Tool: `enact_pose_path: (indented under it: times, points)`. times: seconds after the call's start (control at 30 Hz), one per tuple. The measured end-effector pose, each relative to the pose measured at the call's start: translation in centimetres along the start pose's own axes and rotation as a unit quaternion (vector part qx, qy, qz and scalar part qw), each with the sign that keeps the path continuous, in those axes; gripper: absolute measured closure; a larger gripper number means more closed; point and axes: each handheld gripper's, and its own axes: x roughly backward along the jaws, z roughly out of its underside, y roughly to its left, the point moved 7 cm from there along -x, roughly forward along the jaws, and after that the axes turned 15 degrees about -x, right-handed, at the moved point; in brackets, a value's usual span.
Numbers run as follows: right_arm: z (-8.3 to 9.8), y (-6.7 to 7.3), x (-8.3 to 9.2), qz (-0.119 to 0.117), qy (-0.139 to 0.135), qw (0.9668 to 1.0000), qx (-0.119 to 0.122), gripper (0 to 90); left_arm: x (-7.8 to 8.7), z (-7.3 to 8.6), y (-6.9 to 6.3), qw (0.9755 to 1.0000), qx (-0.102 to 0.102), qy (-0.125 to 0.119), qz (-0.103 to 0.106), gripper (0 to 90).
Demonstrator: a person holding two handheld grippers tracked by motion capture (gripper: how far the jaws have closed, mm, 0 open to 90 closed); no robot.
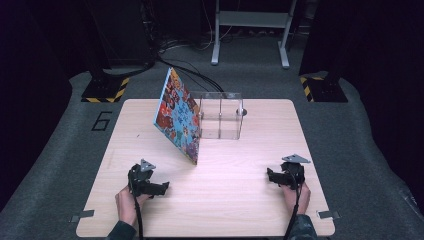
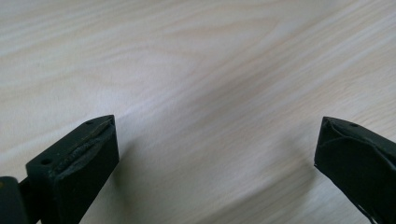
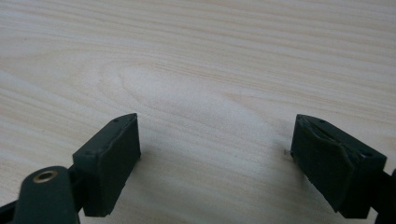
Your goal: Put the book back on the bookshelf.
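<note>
A colourful patterned book [image 1: 177,116] stands tilted at the back middle of the table, leaning against a clear plastic box [image 1: 221,116]. My left gripper [image 1: 161,187] rests low over the table near the front left, held in a hand, its jaws pointing right. In the left gripper view the left gripper [image 2: 217,123] is wide open over bare wood. My right gripper [image 1: 270,175] sits near the front right, jaws pointing left. In the right gripper view the right gripper [image 3: 217,120] is open, with nothing but tabletop between its fingers.
The light wooden table [image 1: 240,210] stands on grey carpet. Black cables [image 1: 195,70] and a metal frame [image 1: 250,30] lie beyond its far edge. Stand bases with yellow-black tape [image 1: 102,90] sit at the back corners.
</note>
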Motion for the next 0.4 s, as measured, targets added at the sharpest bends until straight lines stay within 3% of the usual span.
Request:
enact_pose_path:
  times: [0.1, 0.13, 0.4]
  points:
    - [0.00, 0.01, 0.00, 0.001, 0.000, 1.0000, -0.001, 15.1, 0.06, 0.19, -0.06, 1.0000, -0.001, -0.008, -0.005, 0.0]
    - [0.00, 0.01, 0.00, 0.001, 0.000, 1.0000, -0.001, 15.1, 0.02, 0.37, -0.14, 0.9993, 0.003, -0.035, -0.015, 0.0]
    - [-0.02, 0.00, -0.03, 0.001, -0.001, 1.0000, -0.001, 14.9, 0.05, 0.40, -0.10, 0.9993, 0.001, -0.034, -0.017, 0.0]
